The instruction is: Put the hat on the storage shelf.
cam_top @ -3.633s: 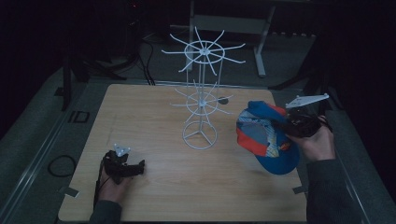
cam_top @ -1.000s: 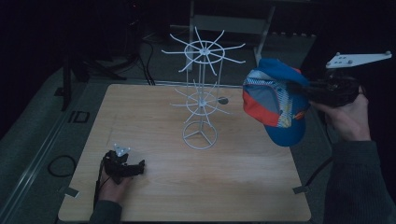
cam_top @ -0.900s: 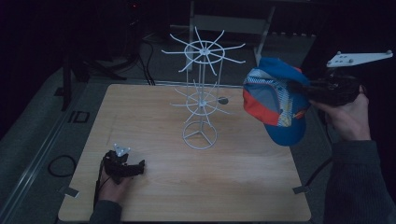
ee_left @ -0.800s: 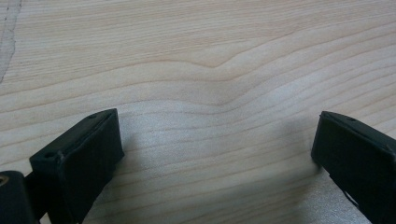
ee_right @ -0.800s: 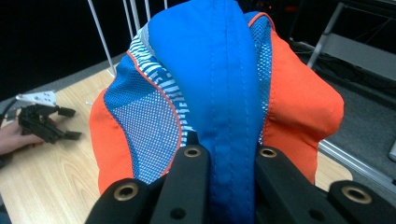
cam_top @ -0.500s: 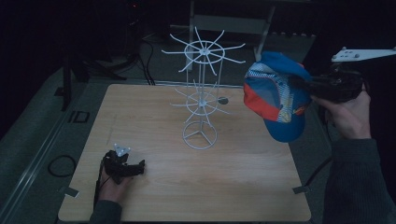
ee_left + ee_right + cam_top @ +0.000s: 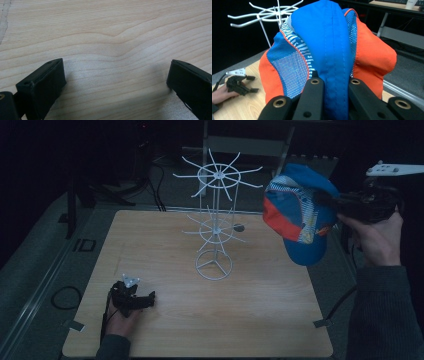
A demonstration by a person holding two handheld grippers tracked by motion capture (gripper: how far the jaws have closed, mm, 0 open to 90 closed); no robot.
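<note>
Wooden table [image 7: 165, 240] set in dark room; one white wire hat stand [image 7: 215, 220] placed mid-table. One blue-orange cap [image 7: 297, 215] held aloft right of stand, clamped by right gripper [image 7: 332, 82]. Left gripper [image 7: 115, 80] rested on table, jaws spread, nothing grasped.

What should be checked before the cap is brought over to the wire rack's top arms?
1. Grip: right gripper pinches a fold of the blue and orange cap, jaws shut on the fabric: ok.
2. Height: the cap hangs clear of the table, about level with the top ring of the white wire rack: ok.
3. Free arm: the top arms nearest the cap look bare: ok.
4. Cap opening facing an arm tip: cannot tell.
5. Rack steadiness: the base ring sits flat on the table, nothing holding it: cannot tell.
6. Left gripper: rests open on the table, far from the rack: ok.
</note>
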